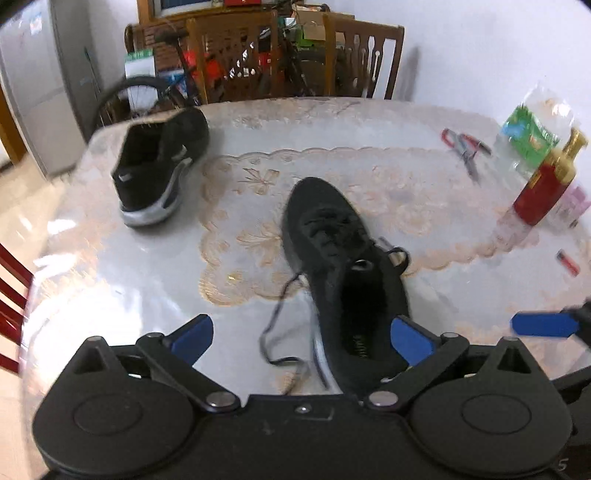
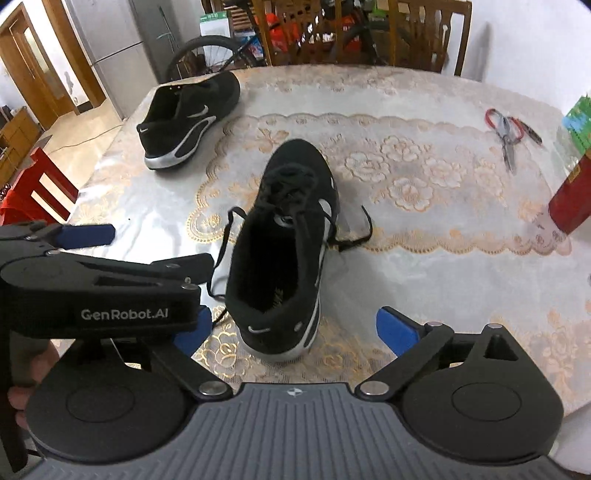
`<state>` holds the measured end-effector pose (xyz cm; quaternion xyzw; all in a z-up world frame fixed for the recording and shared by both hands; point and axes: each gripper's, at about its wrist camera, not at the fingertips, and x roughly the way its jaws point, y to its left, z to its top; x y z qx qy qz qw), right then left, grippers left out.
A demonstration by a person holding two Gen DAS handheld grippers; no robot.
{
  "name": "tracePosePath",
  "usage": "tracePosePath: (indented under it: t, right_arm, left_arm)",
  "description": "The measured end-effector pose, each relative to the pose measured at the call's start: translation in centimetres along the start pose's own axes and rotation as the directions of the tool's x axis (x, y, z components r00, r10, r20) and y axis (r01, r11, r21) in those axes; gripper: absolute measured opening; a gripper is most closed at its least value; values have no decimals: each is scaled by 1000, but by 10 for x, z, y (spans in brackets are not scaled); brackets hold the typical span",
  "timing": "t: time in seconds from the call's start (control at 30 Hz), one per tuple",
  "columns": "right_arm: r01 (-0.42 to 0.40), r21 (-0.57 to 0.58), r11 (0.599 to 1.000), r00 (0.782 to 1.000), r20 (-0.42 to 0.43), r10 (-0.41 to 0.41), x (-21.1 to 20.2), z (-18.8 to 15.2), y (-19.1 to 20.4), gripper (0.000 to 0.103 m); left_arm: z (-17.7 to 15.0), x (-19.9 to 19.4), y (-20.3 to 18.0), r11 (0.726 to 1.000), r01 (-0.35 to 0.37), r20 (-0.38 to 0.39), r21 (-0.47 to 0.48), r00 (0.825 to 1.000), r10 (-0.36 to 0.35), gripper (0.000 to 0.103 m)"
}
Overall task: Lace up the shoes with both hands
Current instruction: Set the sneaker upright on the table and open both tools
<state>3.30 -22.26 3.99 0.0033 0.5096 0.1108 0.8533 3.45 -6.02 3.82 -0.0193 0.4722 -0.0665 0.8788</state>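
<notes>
Lace-covered counter (image 2: 424, 229) fills mid-frame, chairs (image 2: 428, 33) and bicycle (image 2: 207, 55) blurred along top; left tongs (image 1: 301, 334) and right tongs (image 2: 291, 330) gape empty above the shoe (image 2: 284, 251).

My left tongs (image 2: 92, 251) cover the near shoe's (image 2: 284, 258) left lace; the red bottle (image 2: 570, 201) is cropped.

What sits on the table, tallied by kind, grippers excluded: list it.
Black shoes: 2 (near shoe, far shoe)
Scissors: 1
Red bottle with gold cap: 1
Clear packet with green print: 1
Small red item: 1
Total: 6
</notes>
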Motion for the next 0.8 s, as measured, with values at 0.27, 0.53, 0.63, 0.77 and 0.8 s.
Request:
tracePosePath:
  t: [0.27,0.53,0.63,0.77,0.8]
  right_arm:
    - [-9,4,1000,999,-31,9,4,-2,-13,98]
    - [-22,4,1000,999,-45,22,7,-3,-18,98]
    - [-23,5,1000,999,-48,23,7,-3,-20,98]
    - [-26,11,1000,998,-56,26,8,-4,-23,98]
    - [-26,12,1000,998,-56,27,8,-4,-24,98]
  left_arm:
    - [-3,10,-11,999,-46,-43,-10,998,46,103]
    - [-3,14,-16,999,-45,-55,-14,998,45,103]
    - [-2,16,-17,999,-44,-55,-6,998,43,103]
    - [-3,14,-19,999,-41,-38,3,998,41,103]
    - [-3,14,-20,999,-38,-37,10,999,38,103]
